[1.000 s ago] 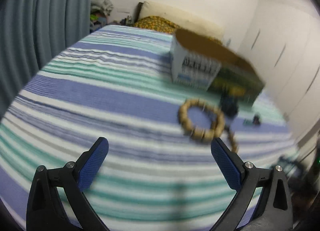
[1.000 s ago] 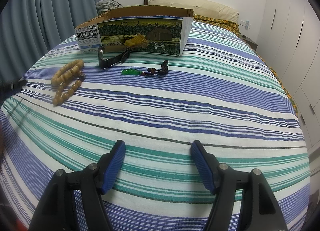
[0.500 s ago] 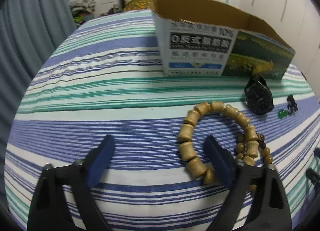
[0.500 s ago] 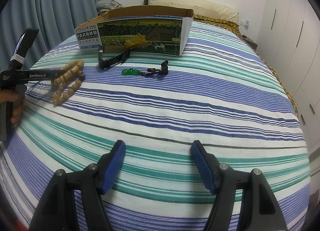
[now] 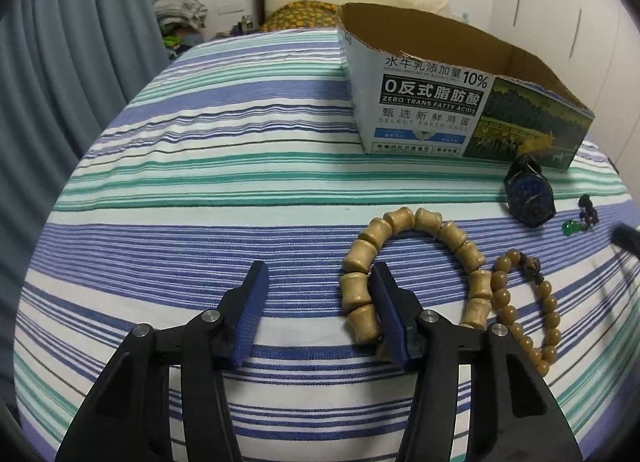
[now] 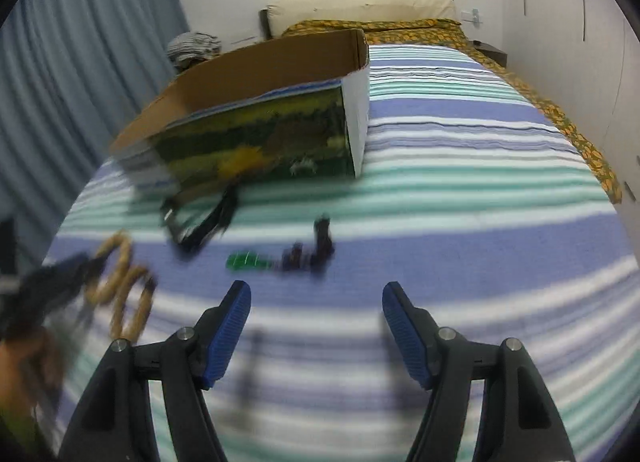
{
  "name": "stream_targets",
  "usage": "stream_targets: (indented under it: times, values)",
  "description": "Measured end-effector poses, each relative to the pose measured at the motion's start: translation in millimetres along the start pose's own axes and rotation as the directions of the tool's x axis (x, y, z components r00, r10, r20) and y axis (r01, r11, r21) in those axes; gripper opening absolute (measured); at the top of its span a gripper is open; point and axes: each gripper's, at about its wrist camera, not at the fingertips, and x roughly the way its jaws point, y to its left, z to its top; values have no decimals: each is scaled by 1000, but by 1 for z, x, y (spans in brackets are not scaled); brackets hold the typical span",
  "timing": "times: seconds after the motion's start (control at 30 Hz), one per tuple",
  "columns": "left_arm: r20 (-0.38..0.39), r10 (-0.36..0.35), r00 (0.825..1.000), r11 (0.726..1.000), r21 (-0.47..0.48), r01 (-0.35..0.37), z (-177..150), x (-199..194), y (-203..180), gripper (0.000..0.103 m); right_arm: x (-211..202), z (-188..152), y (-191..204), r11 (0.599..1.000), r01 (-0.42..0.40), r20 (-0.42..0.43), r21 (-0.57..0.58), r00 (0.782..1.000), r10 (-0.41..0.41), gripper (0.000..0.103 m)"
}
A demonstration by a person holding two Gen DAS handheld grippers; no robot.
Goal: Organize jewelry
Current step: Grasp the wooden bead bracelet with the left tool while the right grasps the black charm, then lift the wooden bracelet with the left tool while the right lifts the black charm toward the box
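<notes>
Left gripper [image 5: 318, 304] has reached the wooden bracelet [image 5: 416, 266], jaws closing, beads partly hidden, seemingly unpinched.

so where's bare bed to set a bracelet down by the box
Free: striped cover left of the cardboard box and bamboo-bead bracelet; also right of the box. Crowded: in front of the box, around the watch, round-bead bracelet, green charm.

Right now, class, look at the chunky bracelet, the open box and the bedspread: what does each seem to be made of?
Chunky bracelet: pale tan barrel beads with a matte, grained look, probably wood or bamboo.
Open box: printed cardboard, with a raw brown inside and a rough cut edge.
Bedspread: woven striped cloth, matte, lightly wrinkled.
</notes>
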Motion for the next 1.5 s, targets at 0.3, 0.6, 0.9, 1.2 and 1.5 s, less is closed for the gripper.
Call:
stream_targets:
  times: [0.3,0.6,0.9,1.2,1.5]
  values:
    - [-1,4,1000,1000,4,-4,1,1,-1,55,30,6,18,991,92,11,-101,996,-91,16]
    - [6,-17,1000,1000,21,17,-17,-18,-8,14,-14,-41,13,991,8,-27,-131,1000,-11,15]
    - [-29,-91,995,996,-7,91,-63,-60,-9,15,-52,-85,17,980,1,-23,-200,1000,-6,18]
    - [-32,-102,994,994,-40,100,-74,-75,0,45,-63,-92,5,986,-14,-10,-169,1000,12,41]
    - [-32,-57,998,998,-4,57,-77,-72,-5,46,-60,-90,14,983,-6,-15,-182,1000,3,41]
